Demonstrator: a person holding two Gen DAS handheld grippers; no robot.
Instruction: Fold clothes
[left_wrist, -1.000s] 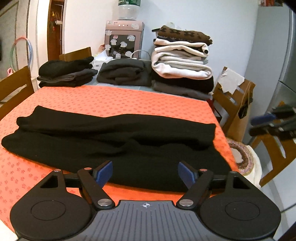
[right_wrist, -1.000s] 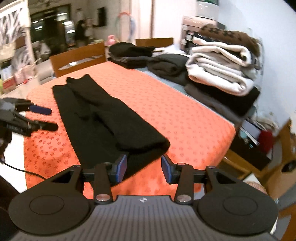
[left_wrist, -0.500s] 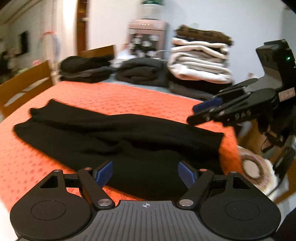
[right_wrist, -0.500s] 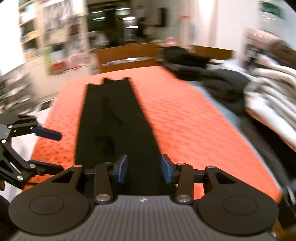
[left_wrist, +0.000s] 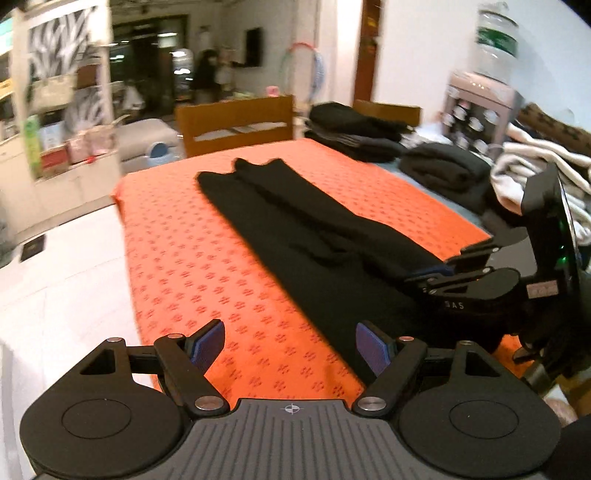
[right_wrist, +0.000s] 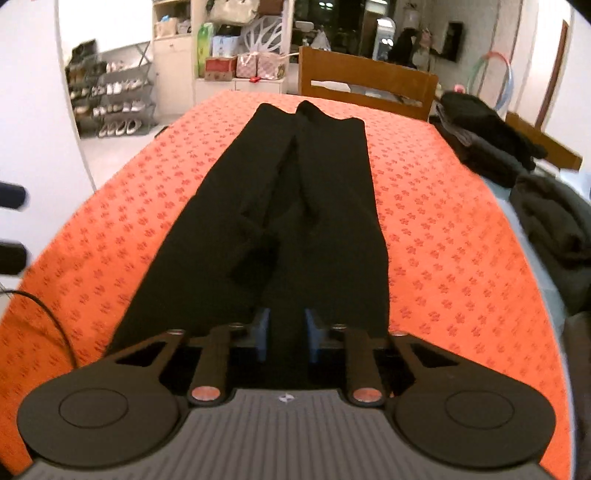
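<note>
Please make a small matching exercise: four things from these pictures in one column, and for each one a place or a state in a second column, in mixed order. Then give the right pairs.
1. black trousers
2. left gripper
3. right gripper
4. wooden chair

A. wide open over the orange cloth
B. at the far end of the table
C. laid out flat and long
D. fingers open over the near end of the garment

Pairs: 1-C, 2-A, 3-D, 4-B

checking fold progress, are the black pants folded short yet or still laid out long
Still long: the black pants are doubled leg over leg, lying full length along the orange tablecloth.
</note>
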